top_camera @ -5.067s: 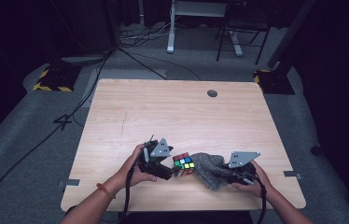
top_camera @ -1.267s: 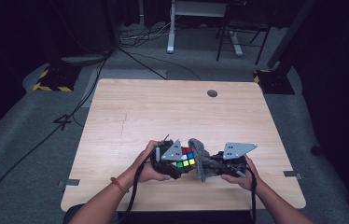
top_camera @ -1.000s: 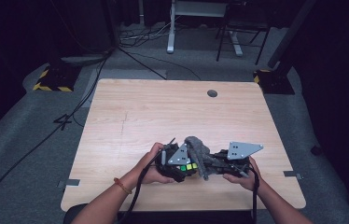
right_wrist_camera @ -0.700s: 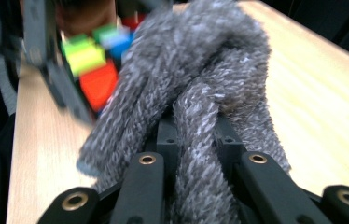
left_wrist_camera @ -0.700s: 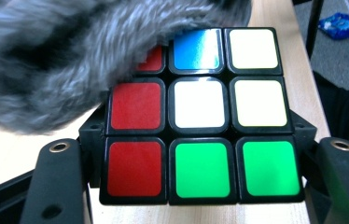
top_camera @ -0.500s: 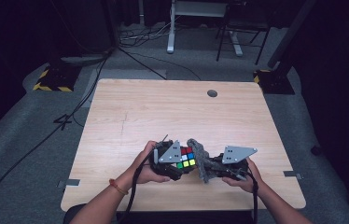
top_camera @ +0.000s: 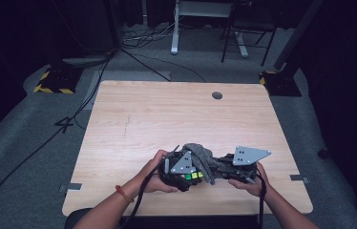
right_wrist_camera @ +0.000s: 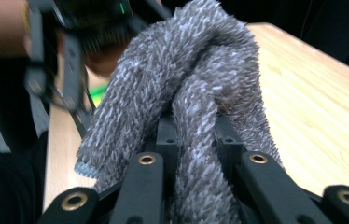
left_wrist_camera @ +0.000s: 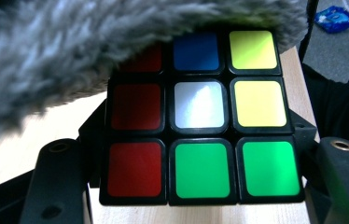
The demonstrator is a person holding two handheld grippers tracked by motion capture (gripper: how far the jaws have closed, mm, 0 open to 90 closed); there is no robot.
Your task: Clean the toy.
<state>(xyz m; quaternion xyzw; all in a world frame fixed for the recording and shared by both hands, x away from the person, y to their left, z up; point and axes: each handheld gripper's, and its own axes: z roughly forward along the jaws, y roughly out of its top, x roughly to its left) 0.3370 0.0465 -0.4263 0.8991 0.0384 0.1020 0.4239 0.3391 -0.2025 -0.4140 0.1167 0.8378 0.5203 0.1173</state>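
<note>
Near the table's [top_camera: 133, 119] front edge, left gripper [top_camera: 179, 171] clamped the puzzle cube [left_wrist_camera: 200, 126] just above the wood; right gripper [top_camera: 217, 167] pinched the grey fuzzy cloth [right_wrist_camera: 196, 79], draped over the cube's top. Risk: hard wiping could twist the cube loose, or the cloth could snag. Both hands low, grippers angled inward, nearly touching.

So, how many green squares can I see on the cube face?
2 on the cube, both in the bottom row: middle and right. The grey cloth hides part of the top row.
</note>
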